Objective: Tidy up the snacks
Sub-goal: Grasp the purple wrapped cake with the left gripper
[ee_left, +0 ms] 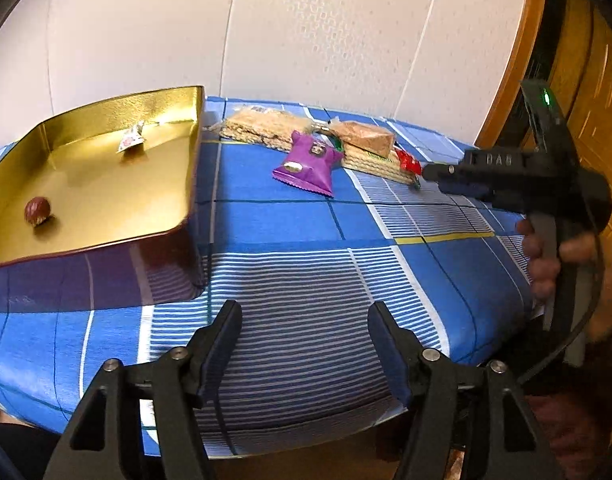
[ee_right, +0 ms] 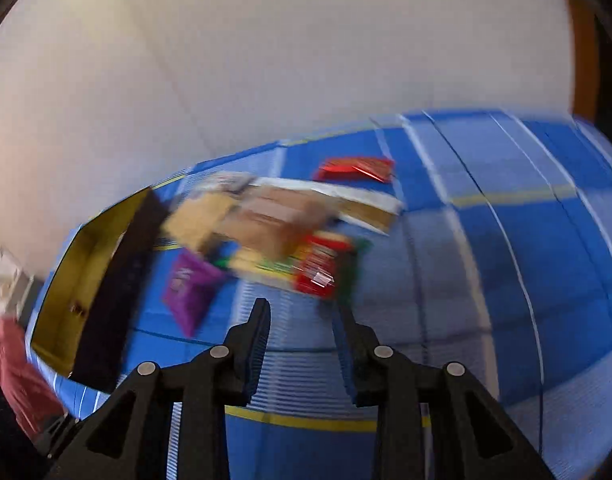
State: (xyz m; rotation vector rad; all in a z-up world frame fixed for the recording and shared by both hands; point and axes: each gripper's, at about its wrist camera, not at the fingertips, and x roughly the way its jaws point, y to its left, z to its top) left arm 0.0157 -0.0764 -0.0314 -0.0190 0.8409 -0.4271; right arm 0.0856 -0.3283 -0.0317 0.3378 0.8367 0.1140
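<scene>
Gold metal lines the open tin (ee_left: pixel 106 184) at the far left of the table, its long axis running from the near left toward the back wall. Inside it lie a round brown wrapped chocolate (ee_left: pixel 37 210) near the front and a small white-wrapped candy (ee_left: pixel 131 139) toward the back, well apart from each other. The tin sits on a blue checked tablecloth (ee_left: pixel 290 264).

To the right of the tin, near the back edge, a flat pack of wafers (ee_left: pixel 262 128) lies with its long axis across the table. Just in front of it a purple snack packet (ee_left: pixel 308 163) lies flat, its long axis slanting from back left to near right, crimped end toward the camera. Beside that, a brown wrapped block (ee_left: pixel 366 138) rests on another wafer pack (ee_left: pixel 376 166), with a small red wrapper (ee_left: pixel 409 160) at the right end.

The left gripper (ee_left: pixel 304 312) hangs over the near part of the cloth, jaws spread wide with nothing between them. Farthest right, the right gripper (ee_right: pixel 302 310) points toward the snack pile; its view is blurred, yet its jaws stand apart and empty, the purple packet ahead to their left and a red pack (ee_right: pixel 320 270) just beyond.
</scene>
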